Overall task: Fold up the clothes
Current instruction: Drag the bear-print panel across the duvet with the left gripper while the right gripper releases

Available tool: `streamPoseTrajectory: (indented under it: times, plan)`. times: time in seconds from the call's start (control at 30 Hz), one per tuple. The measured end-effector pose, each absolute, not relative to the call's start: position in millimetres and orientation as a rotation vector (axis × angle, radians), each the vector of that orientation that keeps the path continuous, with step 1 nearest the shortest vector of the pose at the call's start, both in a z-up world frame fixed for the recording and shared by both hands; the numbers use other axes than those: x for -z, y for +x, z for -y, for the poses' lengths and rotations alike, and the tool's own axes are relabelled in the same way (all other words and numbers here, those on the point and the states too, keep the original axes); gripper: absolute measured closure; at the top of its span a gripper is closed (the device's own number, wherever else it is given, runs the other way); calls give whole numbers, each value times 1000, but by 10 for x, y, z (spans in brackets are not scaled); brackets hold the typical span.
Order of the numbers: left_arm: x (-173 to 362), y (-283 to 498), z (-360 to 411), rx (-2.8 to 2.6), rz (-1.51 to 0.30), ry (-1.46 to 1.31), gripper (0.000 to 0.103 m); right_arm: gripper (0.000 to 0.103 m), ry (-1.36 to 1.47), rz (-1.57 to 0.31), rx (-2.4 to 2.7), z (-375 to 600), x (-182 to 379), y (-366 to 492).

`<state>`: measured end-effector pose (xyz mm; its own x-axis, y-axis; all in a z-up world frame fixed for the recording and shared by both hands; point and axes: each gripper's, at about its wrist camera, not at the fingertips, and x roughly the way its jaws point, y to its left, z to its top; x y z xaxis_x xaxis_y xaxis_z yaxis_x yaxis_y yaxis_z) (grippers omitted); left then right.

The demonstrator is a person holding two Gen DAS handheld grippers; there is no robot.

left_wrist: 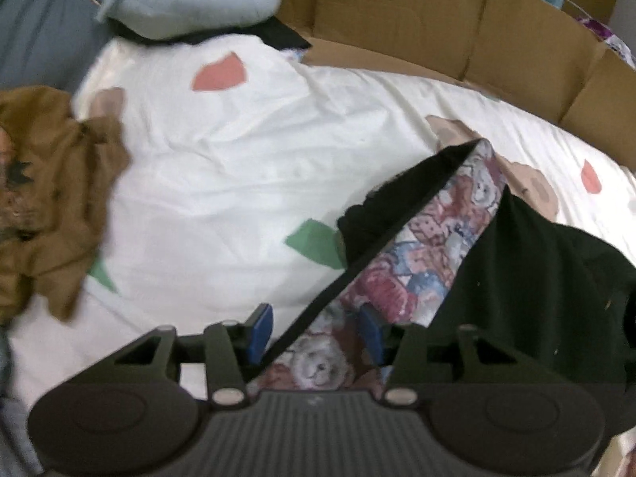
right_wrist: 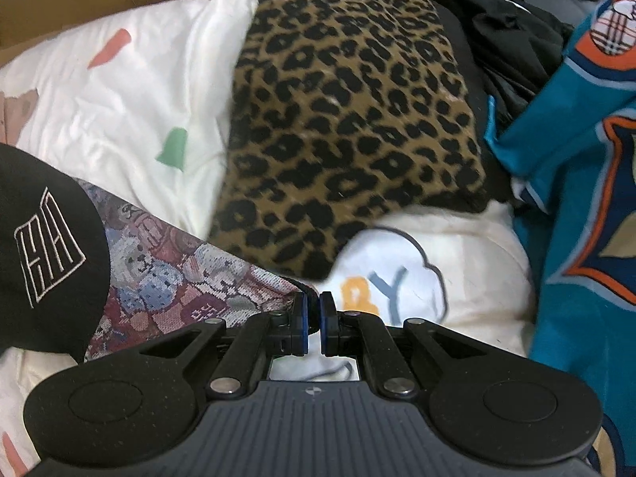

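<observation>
Bear-print garment [left_wrist: 433,238] is pinched by left claw [left_wrist: 316,336] and right claw [right_wrist: 313,324], over the bed [left_wrist: 238,159].

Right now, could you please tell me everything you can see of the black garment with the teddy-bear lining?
The black garment is dark fabric lined with a woven teddy-bear print in reds, blues and creams. It is turned partly open, so the lining shows between black edges. A white outlined logo sits on one black panel. It drapes over the white patterned bedding. The left claw has its blue pads either side of a lining edge; the right claw pinches a corner near the leopard-print fabric.
</observation>
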<state>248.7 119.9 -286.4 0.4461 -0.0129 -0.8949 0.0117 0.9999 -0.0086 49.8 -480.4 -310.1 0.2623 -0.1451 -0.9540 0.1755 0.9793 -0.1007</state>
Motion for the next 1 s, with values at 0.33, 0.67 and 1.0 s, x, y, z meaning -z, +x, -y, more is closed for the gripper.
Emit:
streamPoseTrajectory:
  times: [0.33,0.67,1.0]
  plan:
    - [2784,2765,-975,132,-1068,44,49,91,51,-1286,128,4825,3044,451]
    - [2882,2931,-730,219,-1068,59,48,62,98,-1186,6,4580,2893,841]
    - [3080,2968,-601,256,-1121,86,51,60,131,-1178,-180,3999,3130,1424]
